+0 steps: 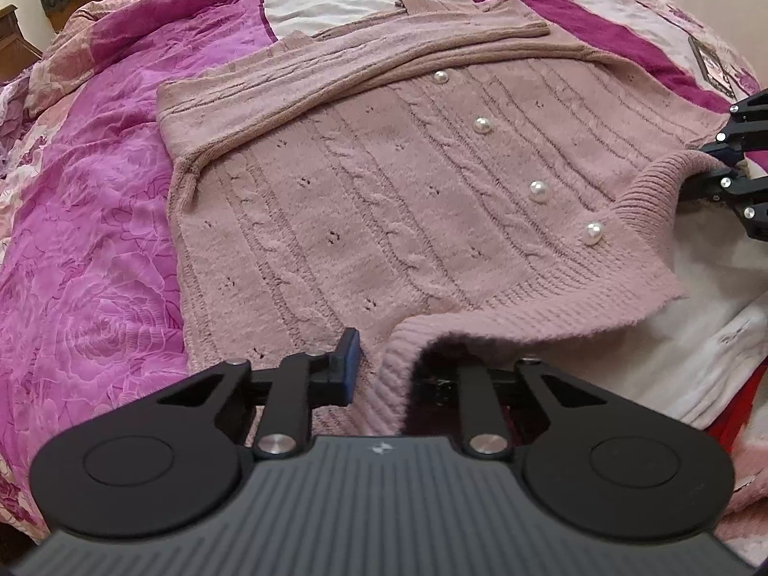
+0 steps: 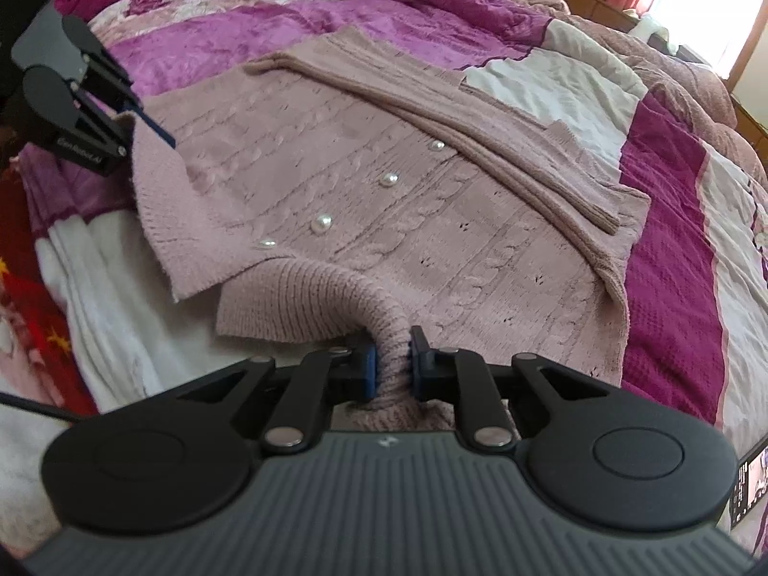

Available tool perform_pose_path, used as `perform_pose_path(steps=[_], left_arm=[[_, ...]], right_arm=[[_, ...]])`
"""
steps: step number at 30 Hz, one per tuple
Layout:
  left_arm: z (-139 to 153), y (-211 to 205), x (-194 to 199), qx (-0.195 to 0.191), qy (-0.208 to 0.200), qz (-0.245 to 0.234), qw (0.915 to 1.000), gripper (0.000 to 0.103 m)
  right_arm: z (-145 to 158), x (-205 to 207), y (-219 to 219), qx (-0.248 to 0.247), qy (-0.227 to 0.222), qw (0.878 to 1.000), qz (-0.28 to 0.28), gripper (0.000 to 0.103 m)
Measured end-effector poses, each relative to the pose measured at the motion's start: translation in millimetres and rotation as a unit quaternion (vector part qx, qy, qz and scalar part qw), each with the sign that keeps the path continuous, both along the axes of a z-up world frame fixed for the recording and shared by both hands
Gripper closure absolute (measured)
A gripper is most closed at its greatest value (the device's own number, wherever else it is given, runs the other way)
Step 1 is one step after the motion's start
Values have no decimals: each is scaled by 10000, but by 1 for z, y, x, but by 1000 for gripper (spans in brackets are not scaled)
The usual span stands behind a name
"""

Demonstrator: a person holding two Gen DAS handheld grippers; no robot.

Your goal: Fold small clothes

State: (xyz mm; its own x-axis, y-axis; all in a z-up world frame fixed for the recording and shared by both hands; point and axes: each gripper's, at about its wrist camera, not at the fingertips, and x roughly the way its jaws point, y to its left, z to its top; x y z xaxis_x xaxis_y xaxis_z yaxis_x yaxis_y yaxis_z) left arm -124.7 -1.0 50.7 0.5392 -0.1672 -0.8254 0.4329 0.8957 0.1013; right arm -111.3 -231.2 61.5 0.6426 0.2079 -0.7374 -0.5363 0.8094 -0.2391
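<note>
A pink cable-knit cardigan [image 1: 384, 201] with pearl buttons [image 1: 538, 190] lies flat on the bed, its sleeve [image 1: 336, 81] folded across the upper part. In the left wrist view my left gripper [image 1: 398, 360] has the ribbed hem [image 1: 408, 336] bunched between its fingers; one blue pad [image 1: 352, 360] shows and the other is hidden under the knit. The right wrist view shows that left gripper [image 2: 156, 127] shut on a raised hem corner. My right gripper [image 2: 392, 360] is shut on the hem's other end [image 2: 336, 297] of the cardigan [image 2: 384, 221], lifted into a fold. It shows as the right gripper [image 1: 715, 163] at the left view's right edge.
A magenta and white patchwork bedspread [image 1: 86, 240] covers the bed. A white blanket [image 1: 696, 326] lies under the hem, with a red patterned cloth [image 2: 29, 297] beside it. Wooden furniture [image 1: 14, 38] stands behind the bed. A phone screen [image 2: 749, 485] shows at the lower right.
</note>
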Motion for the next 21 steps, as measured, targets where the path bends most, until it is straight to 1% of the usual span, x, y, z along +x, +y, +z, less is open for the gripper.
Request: perform_pose_path(steps=[6, 21], left_arm=[[6, 1, -2, -109, -100, 68, 9999, 88], [32, 6, 0, -308, -639, 433, 9965, 90]], right_arm=[[6, 1, -2, 155, -168, 9996, -158, 88], [27, 10, -3, 532, -888, 9926, -635, 88]])
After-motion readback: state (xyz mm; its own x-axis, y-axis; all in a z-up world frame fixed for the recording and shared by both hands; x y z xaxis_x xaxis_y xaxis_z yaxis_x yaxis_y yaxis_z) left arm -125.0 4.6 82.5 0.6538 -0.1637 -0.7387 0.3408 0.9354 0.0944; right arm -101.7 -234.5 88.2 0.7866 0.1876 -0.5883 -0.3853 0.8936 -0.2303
